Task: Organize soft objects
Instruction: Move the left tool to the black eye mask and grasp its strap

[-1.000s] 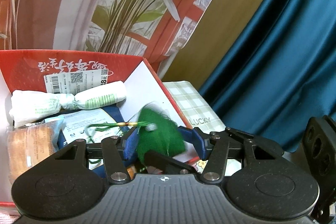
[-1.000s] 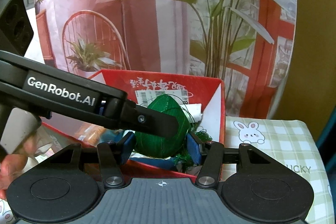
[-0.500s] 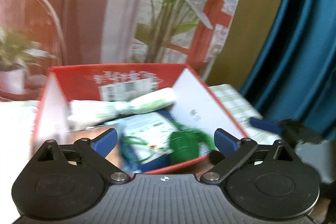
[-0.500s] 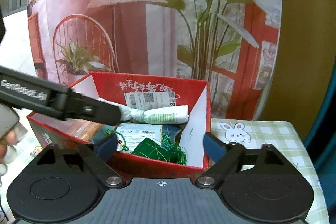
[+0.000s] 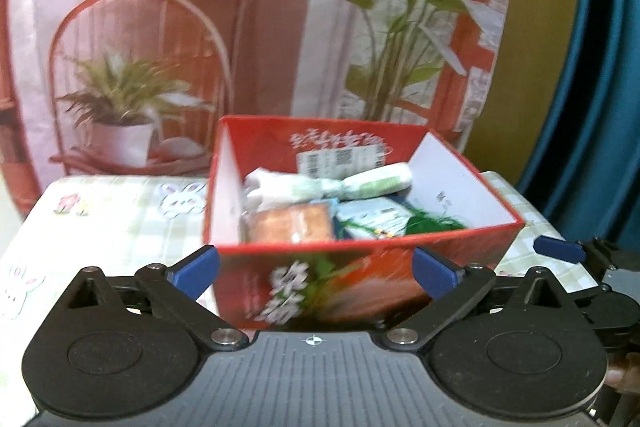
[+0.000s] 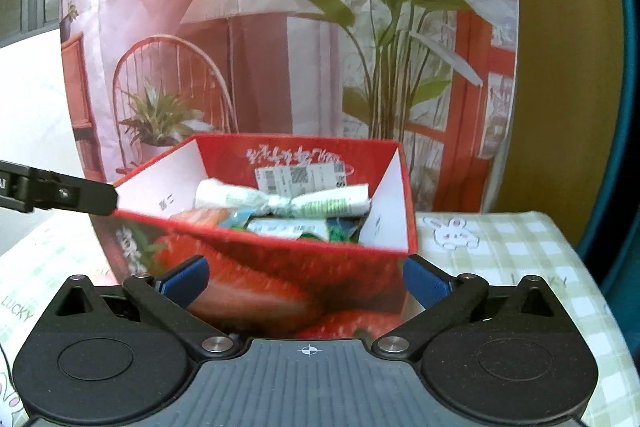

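The red box (image 5: 360, 247) of soft objects sits at the middle of both wrist views, on a green-checked tablecloth (image 6: 520, 251) printed with rabbits. In the left wrist view it lies beyond the left gripper (image 5: 316, 273), whose blue-tipped jaws stand wide apart with nothing between them; the box's near wall fills the gap from just above, and whether the tips touch the card cannot be told. The right wrist view shows the same arrangement: the right gripper (image 6: 304, 277) is spread wide and holds nothing, and the box's strawberry-printed front fills the space between its tips.

Inside the box, a white wrapped roll with green print (image 5: 332, 185) lies across the back, below a barcode label (image 5: 340, 159) on the far wall. An orange-brown packet (image 5: 292, 229) rests at the lower left of the interior, a pale printed pouch (image 5: 372, 219) sits to its right, and a green tasselled bundle (image 5: 432, 225) lies in the lower right corner, half hidden by the near rim. In the right wrist view only a sliver of that green shows over the rim.

The left view is motion-blurred, so the printing is unreadable. A finger of the other gripper cuts in at the right edge there, and at the left edge of the right view. A painted backdrop (image 6: 280, 47) with a lamp and plants stands behind.
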A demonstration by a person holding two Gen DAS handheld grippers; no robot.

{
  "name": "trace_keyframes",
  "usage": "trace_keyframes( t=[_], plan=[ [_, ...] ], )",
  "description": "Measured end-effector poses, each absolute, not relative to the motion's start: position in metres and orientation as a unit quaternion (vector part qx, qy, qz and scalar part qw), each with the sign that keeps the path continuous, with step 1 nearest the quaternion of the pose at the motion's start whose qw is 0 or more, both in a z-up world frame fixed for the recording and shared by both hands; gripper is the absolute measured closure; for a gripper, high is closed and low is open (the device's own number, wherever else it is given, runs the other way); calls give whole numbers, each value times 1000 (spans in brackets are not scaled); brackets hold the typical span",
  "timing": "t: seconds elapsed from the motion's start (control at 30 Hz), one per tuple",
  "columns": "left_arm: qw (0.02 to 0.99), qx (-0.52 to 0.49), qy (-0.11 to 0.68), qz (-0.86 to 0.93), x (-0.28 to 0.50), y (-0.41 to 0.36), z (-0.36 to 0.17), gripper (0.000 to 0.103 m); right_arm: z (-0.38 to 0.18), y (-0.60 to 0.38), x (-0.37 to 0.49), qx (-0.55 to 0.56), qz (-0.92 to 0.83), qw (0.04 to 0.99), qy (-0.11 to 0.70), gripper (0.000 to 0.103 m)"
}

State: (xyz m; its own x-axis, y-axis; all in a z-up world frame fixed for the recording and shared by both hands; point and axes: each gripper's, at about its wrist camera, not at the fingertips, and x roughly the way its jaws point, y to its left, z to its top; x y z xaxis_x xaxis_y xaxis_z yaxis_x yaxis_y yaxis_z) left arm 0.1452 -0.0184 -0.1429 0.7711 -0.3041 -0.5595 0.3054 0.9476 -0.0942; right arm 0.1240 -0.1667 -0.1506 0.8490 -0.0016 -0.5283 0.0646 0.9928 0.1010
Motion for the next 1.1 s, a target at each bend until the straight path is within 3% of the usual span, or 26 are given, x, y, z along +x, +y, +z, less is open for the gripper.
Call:
trace_keyframes(
  t=[0.5, 0.83, 0.93, 1.0, 1.1],
  plan=[
    [925, -57, 355, -121, 147, 5, -189, 2, -217, -147, 137, 50, -38, 926, 371, 0],
    [904, -85, 402, -117, 148, 11, -214, 4, -231, -142, 126, 50, -26, 929, 367, 0],
    [902, -87, 403, -126, 148, 9, -215, 11, -234, -145, 125, 57, -25, 929, 365, 0],
    [901, -87, 401, -140, 149, 7, -215, 24, -235, -146, 124, 62, -23, 929, 363, 0],
    [899, -86, 399, -158, 150, 3, -215, 28, -238, -148, 124, 69, -21, 929, 363, 0]
  ],
)
